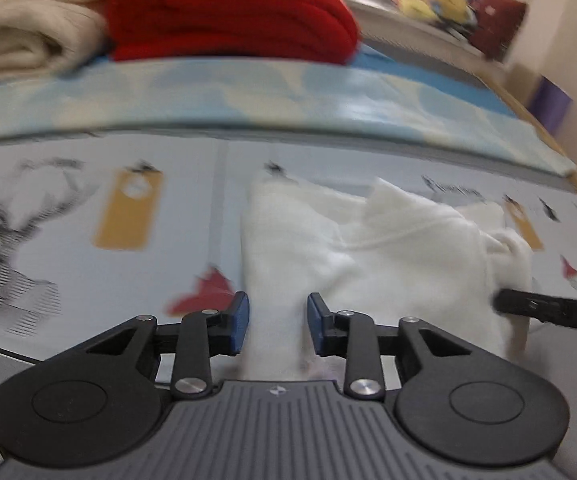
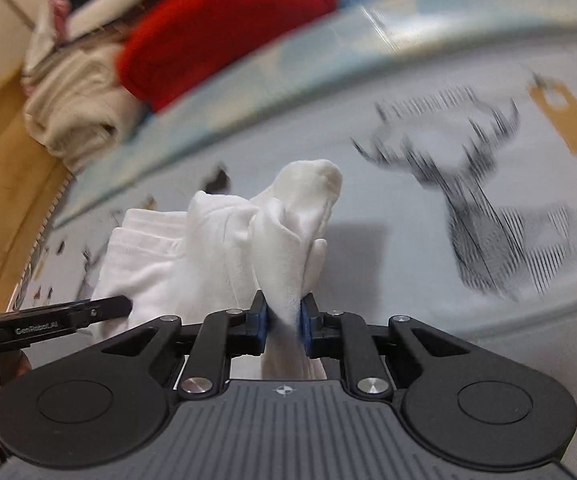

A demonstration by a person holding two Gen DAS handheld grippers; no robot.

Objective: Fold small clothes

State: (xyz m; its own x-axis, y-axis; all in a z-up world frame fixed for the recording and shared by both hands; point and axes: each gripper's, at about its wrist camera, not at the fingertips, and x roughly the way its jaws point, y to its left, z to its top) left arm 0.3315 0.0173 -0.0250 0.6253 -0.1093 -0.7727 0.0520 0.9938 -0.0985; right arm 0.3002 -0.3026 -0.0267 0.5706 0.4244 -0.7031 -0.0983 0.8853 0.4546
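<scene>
A small white garment lies rumpled on a pale grey printed bed sheet. My left gripper is open, its blue pads either side of a strip of the white cloth that runs between them. My right gripper is shut on a bunched fold of the same white garment and holds it raised above the sheet. The right gripper's black body shows at the right edge of the left wrist view. The left gripper's body shows at the left of the right wrist view.
A folded red garment and a cream blanket are stacked behind a light blue band of bedding. The sheet carries a black deer print and tan tag prints. A wooden bed edge runs at the right.
</scene>
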